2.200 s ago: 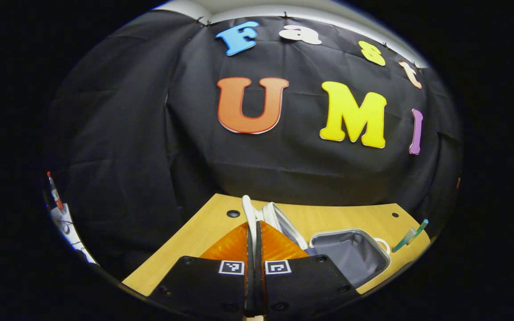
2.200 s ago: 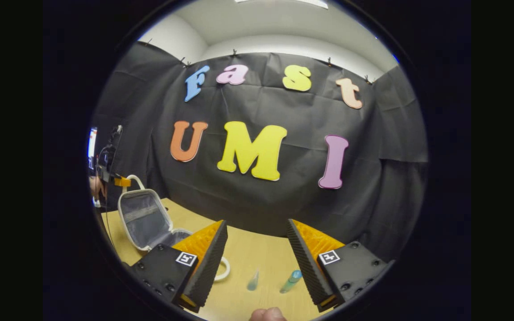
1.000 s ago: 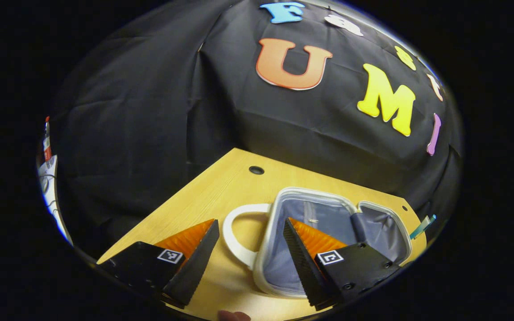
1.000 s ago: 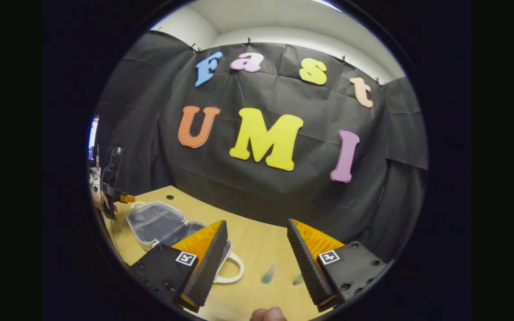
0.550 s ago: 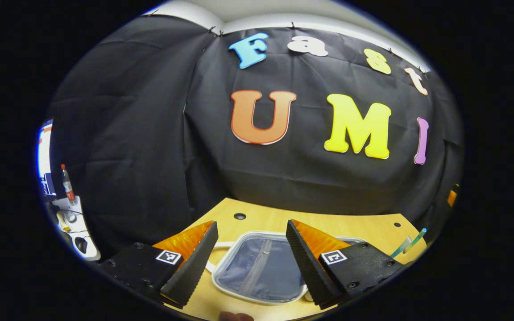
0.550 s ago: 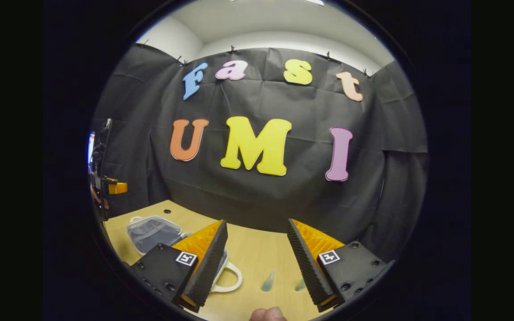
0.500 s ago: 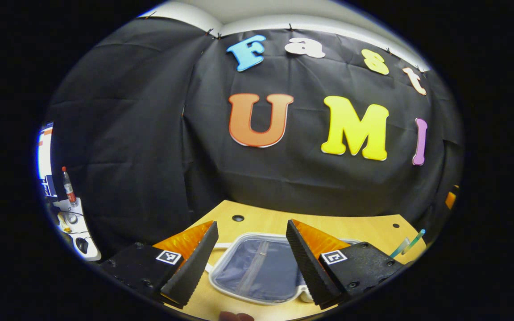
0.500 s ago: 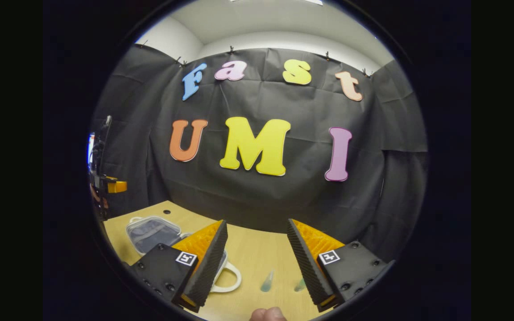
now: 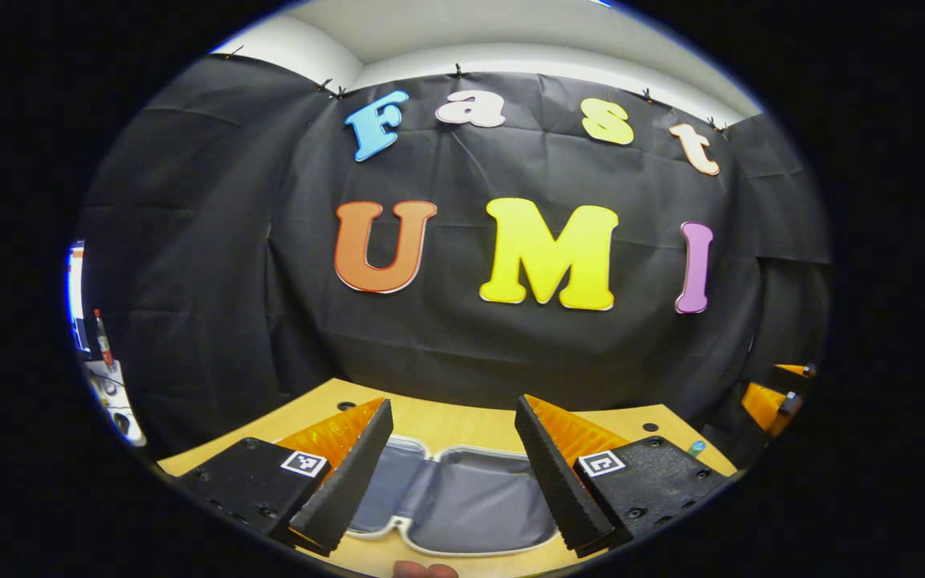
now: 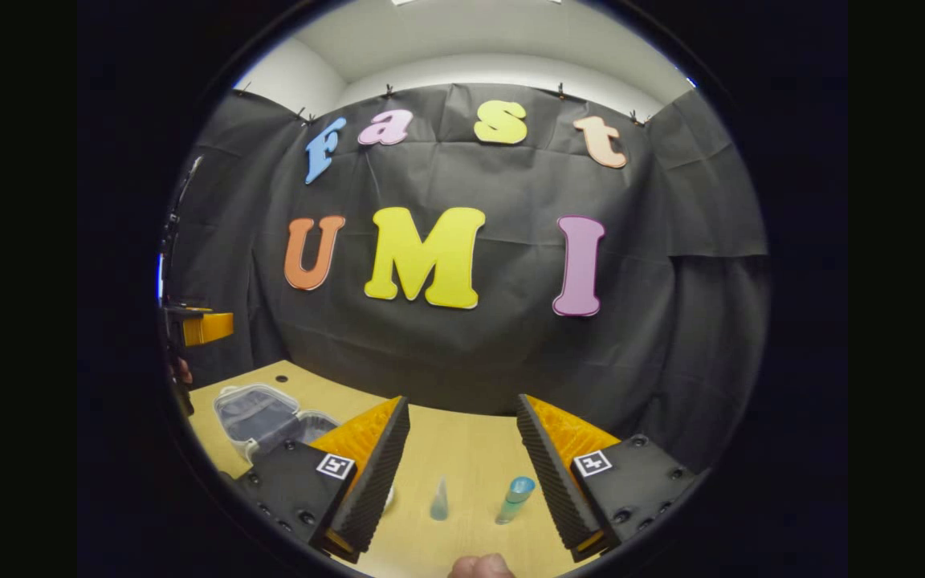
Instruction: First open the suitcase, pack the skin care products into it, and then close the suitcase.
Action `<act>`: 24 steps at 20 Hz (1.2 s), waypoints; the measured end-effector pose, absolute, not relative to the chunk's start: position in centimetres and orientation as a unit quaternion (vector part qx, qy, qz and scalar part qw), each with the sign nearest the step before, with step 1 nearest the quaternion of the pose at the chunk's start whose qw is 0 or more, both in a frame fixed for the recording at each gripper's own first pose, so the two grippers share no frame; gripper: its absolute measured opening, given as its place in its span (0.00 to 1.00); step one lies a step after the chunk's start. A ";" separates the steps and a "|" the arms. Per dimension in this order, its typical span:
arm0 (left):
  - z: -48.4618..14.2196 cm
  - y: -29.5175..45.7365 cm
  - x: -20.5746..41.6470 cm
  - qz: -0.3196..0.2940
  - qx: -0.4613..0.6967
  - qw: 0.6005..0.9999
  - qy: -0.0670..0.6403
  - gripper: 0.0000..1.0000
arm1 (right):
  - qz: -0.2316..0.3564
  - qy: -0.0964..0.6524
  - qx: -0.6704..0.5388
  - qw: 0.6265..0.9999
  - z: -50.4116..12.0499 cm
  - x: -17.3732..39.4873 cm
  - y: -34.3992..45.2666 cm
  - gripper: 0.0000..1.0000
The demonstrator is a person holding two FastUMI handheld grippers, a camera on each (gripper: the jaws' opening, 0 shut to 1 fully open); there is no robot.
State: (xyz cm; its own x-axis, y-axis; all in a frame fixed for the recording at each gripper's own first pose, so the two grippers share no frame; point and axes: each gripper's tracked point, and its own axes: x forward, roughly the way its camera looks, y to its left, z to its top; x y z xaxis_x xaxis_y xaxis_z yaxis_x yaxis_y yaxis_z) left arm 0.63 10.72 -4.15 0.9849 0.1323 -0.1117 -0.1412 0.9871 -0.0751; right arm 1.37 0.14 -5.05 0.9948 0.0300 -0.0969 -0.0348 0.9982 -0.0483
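— What lies around, and does anything stand in the way?

— In the left gripper view the suitcase (image 9: 462, 498) lies open flat on the desk (image 9: 462, 421), its grey lining up, just ahead of the left tongs (image 9: 453, 474). In the right gripper view it sits at the far left of the desk, and two skin care products lie apart from it: a small clear tube (image 10: 439, 499) and a blue-capped bottle (image 10: 515, 498), side by side between the fingers of the right tongs (image 10: 462, 474). Nothing lies between them and the case.

— The surface and the room?

— Pale wood desk with small round holes; black cloth wall behind, white ceiling above.

— And the tongs?

— Both stand wide apart and hold nothing, hovering above the desk. The left tongs show again at the right gripper view's left edge.
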 end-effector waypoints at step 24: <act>-28.3 -16.1 5.4 -0.082 -0.025 0.961 0.261 0.99 | -0.050 0.182 -0.048 0.981 -16.8 -2.0 -19.6 0.80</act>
